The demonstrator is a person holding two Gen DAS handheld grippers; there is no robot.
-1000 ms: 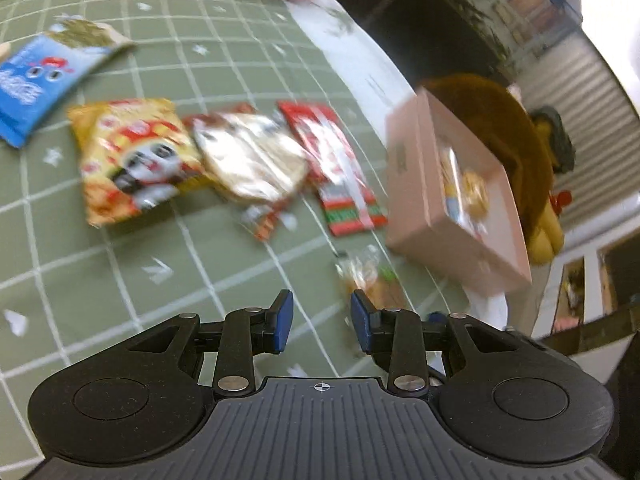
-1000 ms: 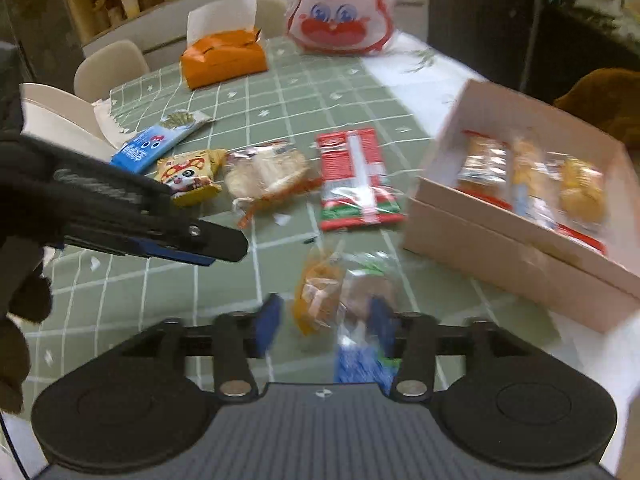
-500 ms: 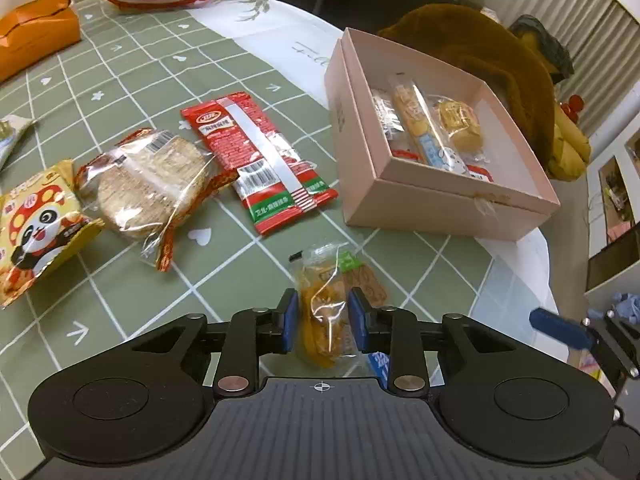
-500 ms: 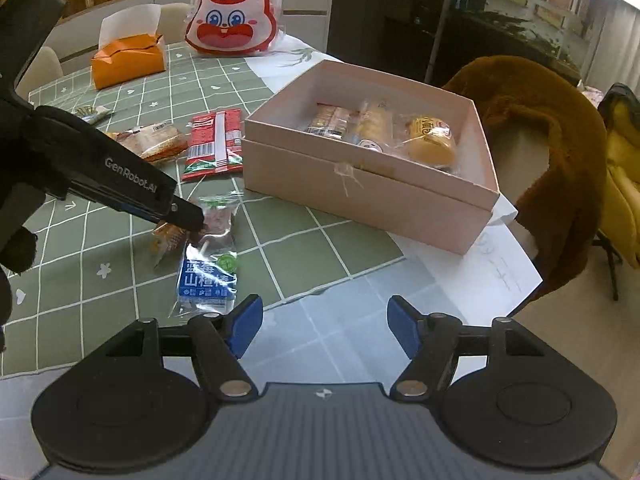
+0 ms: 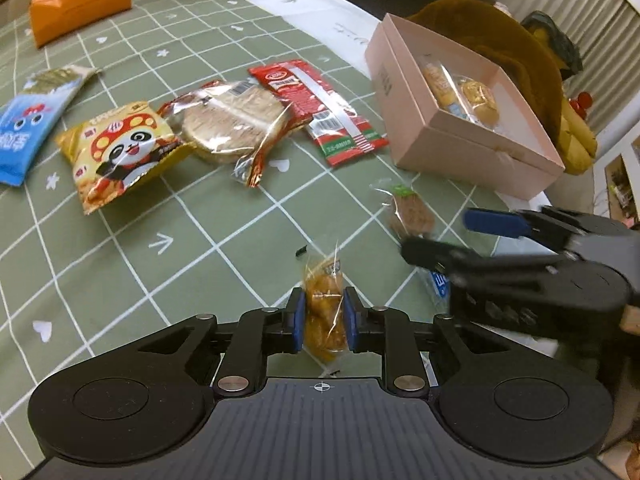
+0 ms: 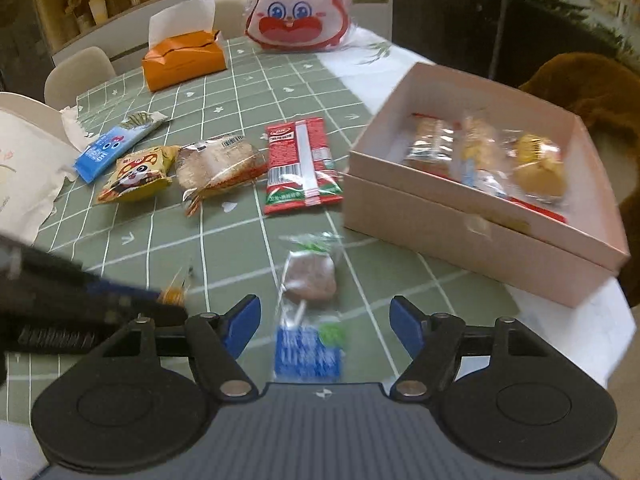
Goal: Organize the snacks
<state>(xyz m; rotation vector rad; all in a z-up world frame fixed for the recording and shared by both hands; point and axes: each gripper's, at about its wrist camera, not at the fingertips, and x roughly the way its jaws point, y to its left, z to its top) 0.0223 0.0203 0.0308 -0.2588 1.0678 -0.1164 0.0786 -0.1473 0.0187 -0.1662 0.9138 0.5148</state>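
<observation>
My left gripper [image 5: 322,318] is shut on a small orange snack packet [image 5: 324,312], just above the green checked tablecloth; it shows at the left of the right wrist view [image 6: 172,296]. My right gripper [image 6: 324,326] is open and empty, its fingers either side of a clear packet with a brown cake and blue label [image 6: 310,280], also in the left wrist view [image 5: 410,214]. The open pink box [image 6: 460,224] holds several wrapped snacks and stands to the right [image 5: 452,148].
On the cloth lie a red packet [image 6: 302,164], a round cracker packet [image 6: 218,166], a yellow panda packet [image 6: 136,174] and a blue packet [image 6: 108,150]. An orange tissue box [image 6: 182,60] and a rabbit-face bag [image 6: 298,8] stand at the back. The table edge is at right.
My left gripper has closed on the orange packet and drawn it left, away from the brown cake packet. My right gripper has swung back over the table, around the brown cake packet.
</observation>
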